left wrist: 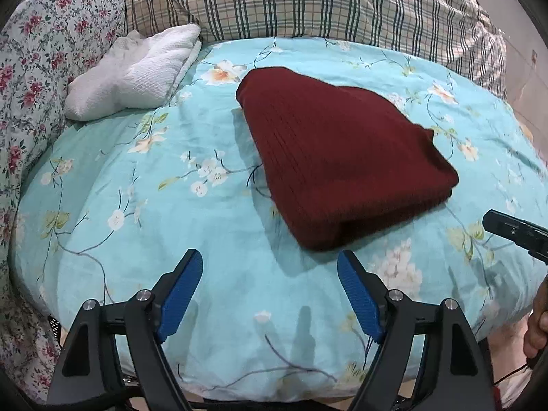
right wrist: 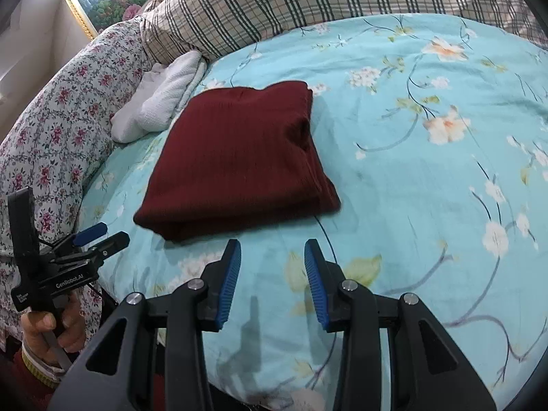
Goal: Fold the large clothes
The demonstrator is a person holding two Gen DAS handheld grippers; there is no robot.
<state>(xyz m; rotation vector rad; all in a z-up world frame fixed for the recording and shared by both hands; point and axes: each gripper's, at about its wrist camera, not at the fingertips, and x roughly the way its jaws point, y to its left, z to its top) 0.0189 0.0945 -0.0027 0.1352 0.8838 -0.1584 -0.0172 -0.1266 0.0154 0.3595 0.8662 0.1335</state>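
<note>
A: On the blue flowered bedcover, in the left wrist view, a dark red sweater is seen, folded into a thick flat bundle. It is laid just past the left gripper.

B: Is anything held by that gripper?

A: No. Its jaws are spread wide and nothing is between them. The blue pads are kept near the sweater's closest edge, but it is not touched. The gripper is tipped down toward the bedcover. A white cloth is seen far past the sweater, on its left, beside a flowered quilt. A plaid pillow is piled behind the sweater.

B: And in the right wrist view?

A: The sweater is seen again, just past the right gripper. Those jaws are parted less widely and are empty too. This gripper is also tipped down. To the left of the sweater, the left gripper is held in a hand.

B: How will the sweater feel?

A: It is probably soft and floppy, not slippery, and a bit heavy in its layers. It could come undone if one layer is pulled. It is best pinched at the near folded edge, through all layers, with both grippers.
</note>
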